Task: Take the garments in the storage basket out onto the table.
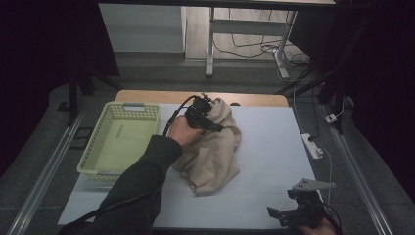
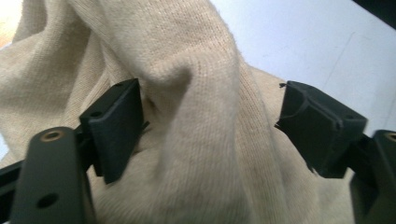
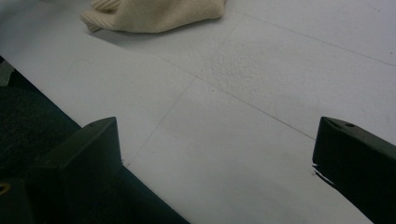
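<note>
A beige knitted cloth [image 2: 196, 107] is seen, its ribbed weave soft and faintly fuzzy. The table [image 3: 243, 116] is covered by a matt white sheet, finely grained and creased in thin lines. The fingers [image 2: 114, 126] are formed of matt black plastic. The basket [image 1: 120, 142] is moulded of pale green plastic lattice.

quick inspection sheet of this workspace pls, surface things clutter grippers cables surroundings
surface: white sheet over a wooden table.
job's things: crumpled beige knitted garment mid-sheet; pale green slotted plastic basket at its left, nothing seen inside.
clutter: nothing seen.
grippers: left gripper open, jaws either side of a raised fold of the garment; right gripper open over bare sheet near the front edge.
cables: white power strip beside the table; loose cables on the floor.
surroundings: metal desk legs behind, dim room.
</note>
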Tool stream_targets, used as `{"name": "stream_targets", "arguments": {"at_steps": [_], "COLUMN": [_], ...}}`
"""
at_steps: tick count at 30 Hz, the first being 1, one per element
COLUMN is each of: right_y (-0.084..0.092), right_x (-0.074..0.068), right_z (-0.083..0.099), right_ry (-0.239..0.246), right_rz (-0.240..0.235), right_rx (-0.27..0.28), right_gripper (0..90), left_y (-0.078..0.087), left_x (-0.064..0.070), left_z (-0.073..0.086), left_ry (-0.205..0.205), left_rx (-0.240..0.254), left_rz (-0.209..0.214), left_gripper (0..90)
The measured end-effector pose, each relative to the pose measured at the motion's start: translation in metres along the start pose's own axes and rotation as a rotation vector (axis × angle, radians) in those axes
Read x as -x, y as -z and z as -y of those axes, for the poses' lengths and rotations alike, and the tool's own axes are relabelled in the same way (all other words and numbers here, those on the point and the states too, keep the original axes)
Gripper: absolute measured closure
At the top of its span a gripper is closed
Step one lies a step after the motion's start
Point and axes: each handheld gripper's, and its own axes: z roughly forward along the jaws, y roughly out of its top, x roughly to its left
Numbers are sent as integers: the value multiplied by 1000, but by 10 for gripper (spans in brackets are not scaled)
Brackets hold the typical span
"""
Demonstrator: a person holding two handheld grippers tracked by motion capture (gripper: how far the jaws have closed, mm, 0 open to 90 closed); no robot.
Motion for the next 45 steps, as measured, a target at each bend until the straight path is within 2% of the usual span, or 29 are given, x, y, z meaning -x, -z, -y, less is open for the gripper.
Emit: {"name": "stream_targets", "arguments": {"at_steps": [3,9,13,16,21,25,31,36,45], "right_y": [0,0,-1,-1,-1,-1,-1,-1,-1], "right_x": [0,0,0,0,0,0,0,0,-1], "right_z": [0,0,0,0,0,0,0,0,-1], "right_ry": [1,1,3,2,1,0,3,1,1], "right_rz": [1,4,0,0,1,2,4,4,6], "right_rx": [-1,-2,-4,-4,-4,-4,-5,-8,-10], "right_gripper": [10,10,10,10,10,10,10,10,10], "left_y": [5,19,27,33,40,46,53,57,66], "left_x": [-1,-6,-7,-5,0,5,8,10,16], "left_z": [0,2,4,5,7,10,17,24,39], "left_ry": [6,-23,-31,-57,-98,-123,-123,-136,-131], "left_rx": [16,71,92,121,141,153,156,151,156], "left_rz": [12,43,54,59,33,32,54,54,63], "left_gripper": [157,62,34,0,0,0,0,0,0]}}
